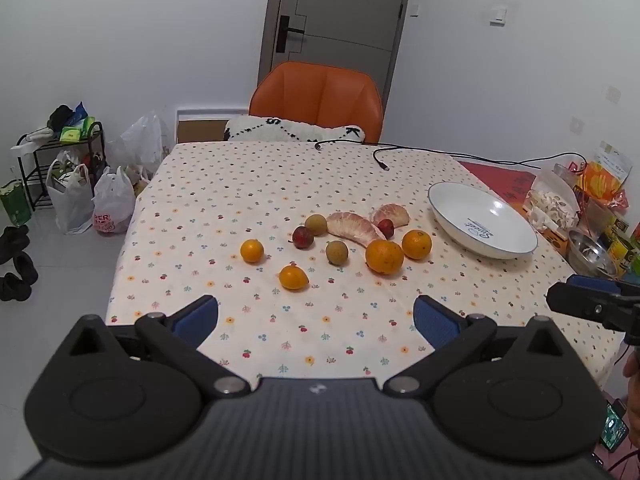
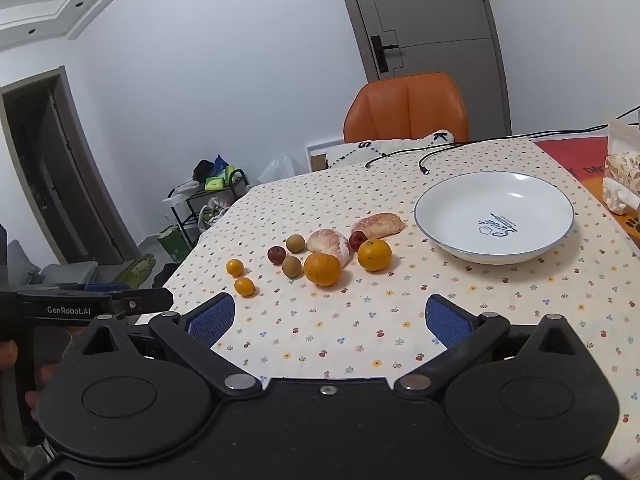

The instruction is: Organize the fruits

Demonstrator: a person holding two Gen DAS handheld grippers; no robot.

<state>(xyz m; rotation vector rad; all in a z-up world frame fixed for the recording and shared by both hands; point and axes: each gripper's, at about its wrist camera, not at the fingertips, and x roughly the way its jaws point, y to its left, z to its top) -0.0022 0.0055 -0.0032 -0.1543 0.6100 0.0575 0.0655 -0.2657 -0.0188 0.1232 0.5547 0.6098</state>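
Observation:
Several fruits lie mid-table on the flowered cloth: two large oranges [image 1: 384, 257] [image 1: 416, 244], two small oranges [image 1: 252, 251] [image 1: 294, 277], two peeled pomelo pieces [image 1: 354, 226] [image 1: 391, 213], two dark red fruits [image 1: 302, 237] and two greenish-brown ones [image 1: 337, 252]. An empty white bowl [image 1: 482, 220] [image 2: 494, 216] stands to their right. My left gripper [image 1: 316, 320] hovers open near the table's front edge, short of the fruits, nothing between its fingers. My right gripper [image 2: 330, 320] is open too, empty, short of the large orange [image 2: 322, 269].
An orange chair [image 1: 318, 98] with a white cushion stands at the far edge. Black cables [image 1: 400, 148] trail across the back. Snack bags and a metal bowl [image 1: 592, 254] crowd the right edge. Plastic bags [image 1: 112, 204] and a rack sit on the floor at left.

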